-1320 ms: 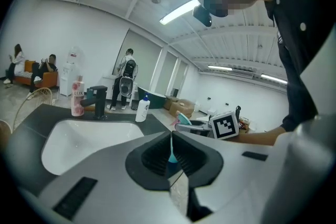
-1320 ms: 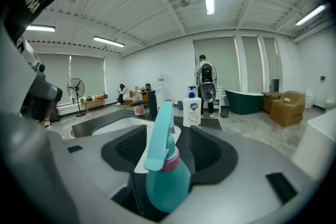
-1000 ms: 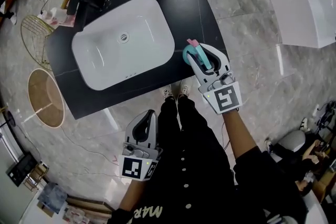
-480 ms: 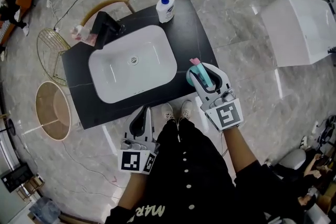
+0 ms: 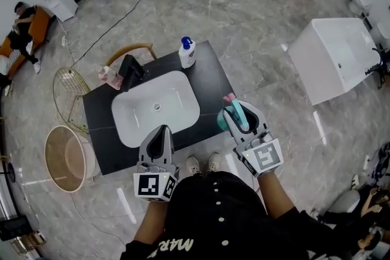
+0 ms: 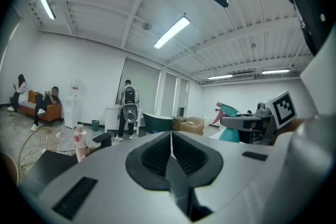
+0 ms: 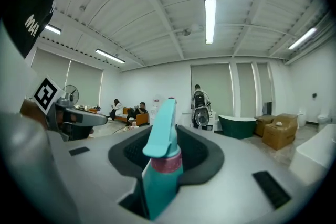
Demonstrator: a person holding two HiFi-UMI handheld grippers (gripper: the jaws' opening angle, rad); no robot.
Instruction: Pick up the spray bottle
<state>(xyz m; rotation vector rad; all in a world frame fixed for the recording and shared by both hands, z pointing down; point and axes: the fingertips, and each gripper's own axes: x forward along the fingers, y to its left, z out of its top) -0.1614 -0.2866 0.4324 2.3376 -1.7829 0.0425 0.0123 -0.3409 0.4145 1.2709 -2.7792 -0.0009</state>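
Observation:
The teal spray bottle (image 5: 223, 121) with its pink nozzle hangs above the floor just off the right edge of the black counter (image 5: 210, 79). My right gripper (image 5: 238, 109) is shut on its neck and trigger head. In the right gripper view the bottle (image 7: 160, 165) stands upright between the dark pads (image 7: 197, 152), its trigger pointing forward. My left gripper (image 5: 161, 136) hovers over the counter's front edge, shut and empty; its pads (image 6: 157, 155) meet in the left gripper view, where the bottle (image 6: 229, 122) shows at the right.
A white sink (image 5: 129, 123) is set in the counter, with a black faucet (image 5: 131, 70), a pink bottle (image 5: 108, 77) and a blue-capped pump bottle (image 5: 187, 53) behind it. A gold wire basket (image 5: 70, 91) and round bin (image 5: 66, 158) stand left, a white cabinet (image 5: 332, 58) right.
Both grippers have risen, the right one carrying the spray bottle up and clear of the counter's right edge. The counter now looks smaller and farther below.

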